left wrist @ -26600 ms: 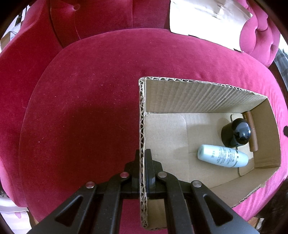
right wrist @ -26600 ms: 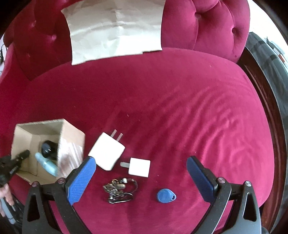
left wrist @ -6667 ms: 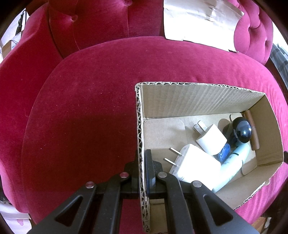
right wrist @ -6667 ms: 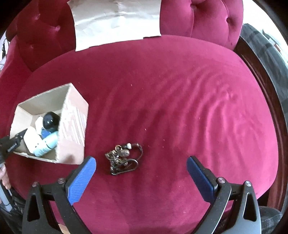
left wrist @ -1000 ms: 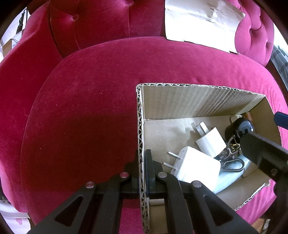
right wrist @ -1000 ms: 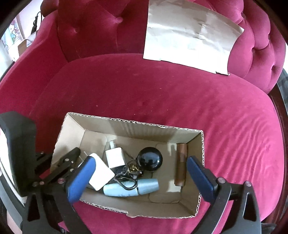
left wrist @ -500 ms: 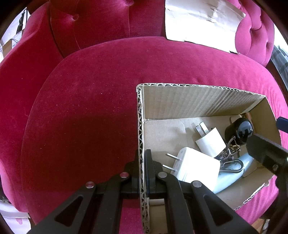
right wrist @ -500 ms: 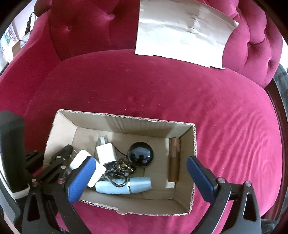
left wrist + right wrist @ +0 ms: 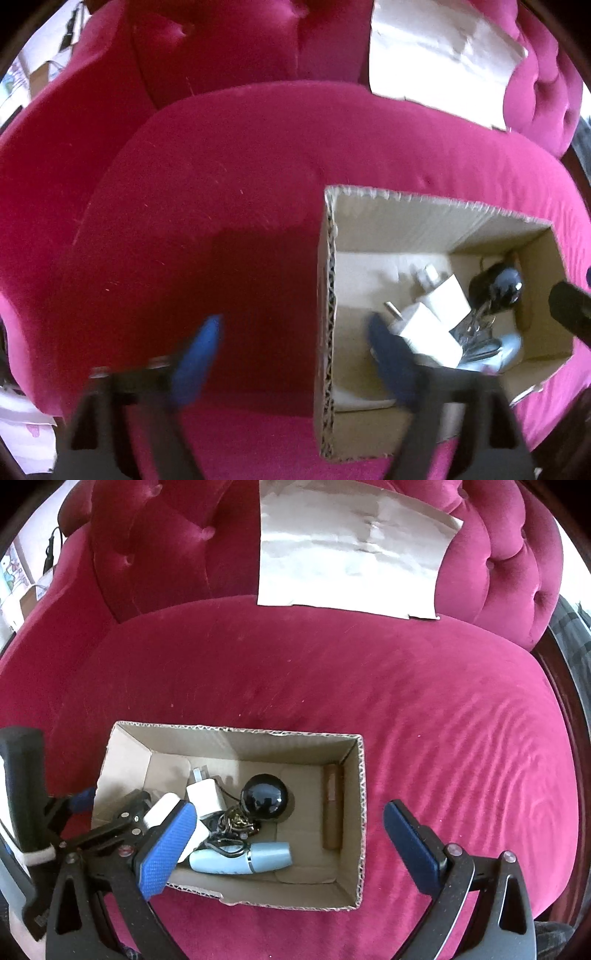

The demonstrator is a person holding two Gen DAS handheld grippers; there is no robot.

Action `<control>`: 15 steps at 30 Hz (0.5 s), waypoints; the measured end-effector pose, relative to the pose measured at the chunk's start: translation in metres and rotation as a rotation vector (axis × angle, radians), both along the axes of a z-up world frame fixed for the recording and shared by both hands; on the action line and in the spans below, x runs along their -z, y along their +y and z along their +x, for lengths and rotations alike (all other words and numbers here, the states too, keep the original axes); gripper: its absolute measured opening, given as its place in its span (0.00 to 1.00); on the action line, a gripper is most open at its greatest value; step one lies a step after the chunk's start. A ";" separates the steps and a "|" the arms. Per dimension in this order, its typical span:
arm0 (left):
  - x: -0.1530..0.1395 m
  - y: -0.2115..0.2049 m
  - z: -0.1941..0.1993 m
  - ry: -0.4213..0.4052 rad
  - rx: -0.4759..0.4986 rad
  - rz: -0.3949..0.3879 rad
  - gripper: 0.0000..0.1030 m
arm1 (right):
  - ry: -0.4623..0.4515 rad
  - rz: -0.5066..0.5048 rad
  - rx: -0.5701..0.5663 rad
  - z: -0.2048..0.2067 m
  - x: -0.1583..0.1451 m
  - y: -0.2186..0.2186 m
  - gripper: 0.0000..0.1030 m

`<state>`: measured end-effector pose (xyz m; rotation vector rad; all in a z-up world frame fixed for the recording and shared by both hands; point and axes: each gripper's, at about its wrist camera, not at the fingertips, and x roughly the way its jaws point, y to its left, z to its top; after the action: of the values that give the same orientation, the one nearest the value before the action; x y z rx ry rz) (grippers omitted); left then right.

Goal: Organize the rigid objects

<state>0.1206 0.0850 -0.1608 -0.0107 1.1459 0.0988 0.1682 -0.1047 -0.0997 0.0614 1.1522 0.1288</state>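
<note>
Presently: cardboard box (image 9: 360,812) with wall between left tool's (image 9: 295,354) released fingers, twelve o'clock; long axis three-to-nine; right tool (image 9: 288,843) released.

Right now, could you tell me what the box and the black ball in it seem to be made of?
Box: corrugated cardboard, matte tan; the fluted layer shows along its cut rim. Black ball: hard and glossy, likely plastic or glass; it shows sharp reflections, which cannot settle which.

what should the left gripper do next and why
Probably lift the left gripper away: its fingers stand open either side of the cardboard box wall, gripping nothing, and the keys and bottle lie inside it.
</note>
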 end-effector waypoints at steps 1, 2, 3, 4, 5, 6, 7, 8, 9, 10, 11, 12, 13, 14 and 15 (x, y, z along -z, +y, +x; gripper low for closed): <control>-0.004 0.000 -0.001 -0.013 0.002 0.000 0.99 | -0.003 0.003 0.003 -0.001 -0.002 -0.002 1.00; -0.007 -0.001 -0.002 -0.018 0.007 0.003 1.00 | -0.006 0.006 0.005 -0.002 -0.004 -0.004 1.00; -0.010 -0.003 -0.004 -0.022 0.015 0.011 1.00 | -0.010 0.008 0.007 -0.004 -0.006 -0.005 1.00; -0.013 -0.005 -0.005 -0.024 0.018 0.019 1.00 | -0.013 0.009 0.009 -0.005 -0.008 -0.006 1.00; -0.016 -0.007 -0.007 -0.027 0.019 0.025 1.00 | -0.019 0.010 0.013 -0.007 -0.012 -0.008 1.00; -0.020 -0.008 -0.008 -0.030 0.019 0.025 1.00 | -0.022 0.012 0.015 -0.008 -0.014 -0.009 1.00; -0.024 -0.011 -0.010 -0.034 0.021 0.024 1.00 | -0.024 0.013 0.013 -0.010 -0.016 -0.011 1.00; -0.029 -0.014 -0.012 -0.040 0.025 0.025 1.00 | -0.031 0.014 0.013 -0.012 -0.020 -0.012 1.00; -0.032 -0.015 -0.014 -0.042 0.029 0.027 1.00 | -0.037 0.013 0.013 -0.015 -0.024 -0.013 1.00; -0.037 -0.019 -0.016 -0.045 0.034 0.028 1.00 | -0.041 0.015 0.012 -0.017 -0.027 -0.014 1.00; -0.041 -0.023 -0.016 -0.049 0.040 0.029 1.00 | -0.044 0.016 0.011 -0.020 -0.030 -0.015 1.00; -0.046 -0.027 -0.019 -0.057 0.045 0.032 1.00 | -0.047 0.017 0.010 -0.023 -0.034 -0.017 1.00; -0.050 -0.029 -0.024 -0.062 0.047 0.034 1.00 | -0.051 0.017 0.010 -0.026 -0.037 -0.019 1.00; -0.053 -0.028 -0.026 -0.065 0.048 0.032 1.00 | -0.056 0.017 0.009 -0.029 -0.040 -0.021 1.00; -0.057 -0.031 -0.030 -0.067 0.055 0.028 1.00 | -0.057 0.017 0.008 -0.031 -0.042 -0.022 1.00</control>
<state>0.0908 0.0540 -0.1037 0.0422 1.0765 0.0649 0.1371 -0.1267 -0.0573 0.0772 1.0938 0.1324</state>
